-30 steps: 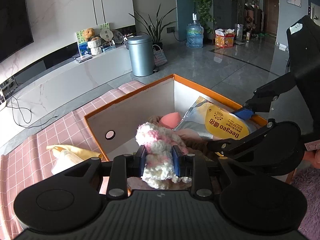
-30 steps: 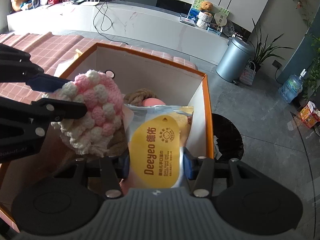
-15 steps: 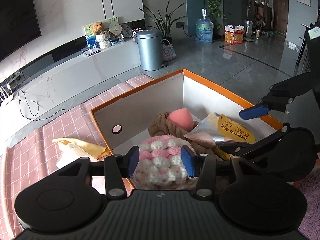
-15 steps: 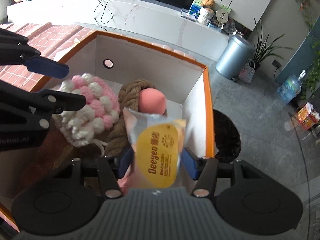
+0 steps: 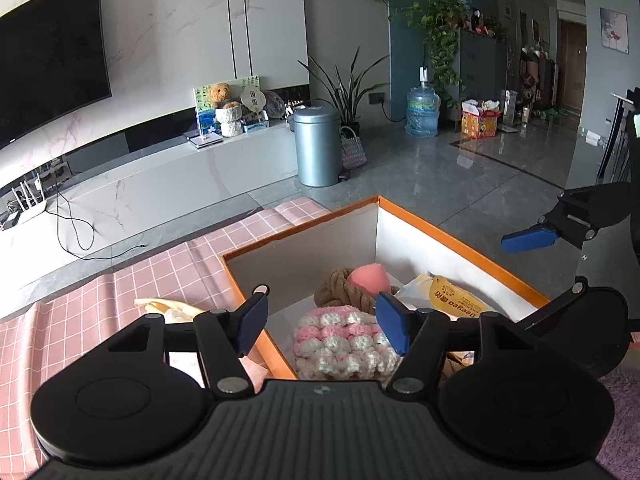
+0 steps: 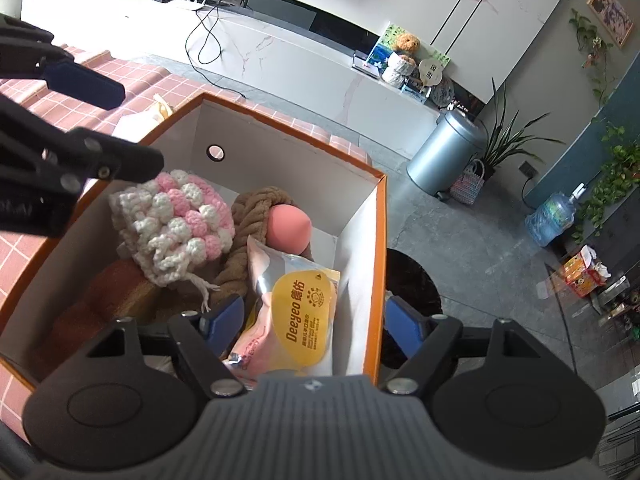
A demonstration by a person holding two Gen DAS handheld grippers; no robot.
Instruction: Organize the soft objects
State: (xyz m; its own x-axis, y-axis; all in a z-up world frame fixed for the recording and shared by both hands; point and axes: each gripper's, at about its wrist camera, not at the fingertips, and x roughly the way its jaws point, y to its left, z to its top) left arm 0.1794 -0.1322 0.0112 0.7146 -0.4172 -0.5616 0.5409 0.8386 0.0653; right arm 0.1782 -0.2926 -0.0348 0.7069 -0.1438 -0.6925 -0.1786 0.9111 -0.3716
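Standing right by the table here, and both soft things are down inside the white cardboard box with the orange rim (image 6: 378,216). The pink-and-white crocheted yarn pouch (image 6: 176,220) lies on top of the pile toward the left side of the box, and the shiny foil wipes packet with the yellow Deeyeo label (image 6: 296,312) leans against the right wall, next to a coral-pink egg-shaped sponge (image 6: 288,226) and a brown braided rope toy (image 6: 248,208).

The left gripper (image 5: 320,322) has just been opening its jaws; they stand spread with the pouch below and between them, pads not pressing on it. Same with the right gripper (image 6: 316,320): jaws just been opening, one pad inside the box beside the packet, the other outside the box wall, nothing pinched.

Handling-wise, my guess is the crochet pouch is super light and squishy, so you'd pinch it across the fat middle; the loose drawstring tail looks like it could snag. The foil packet looks slick and floppy, probably a bit heavier, so grab across the body rather than the crimped edge or it may slide out. There's also a yellowish cloth bundle (image 5: 168,308) out on the pink checked tablecloth (image 5: 100,300), left of the box.
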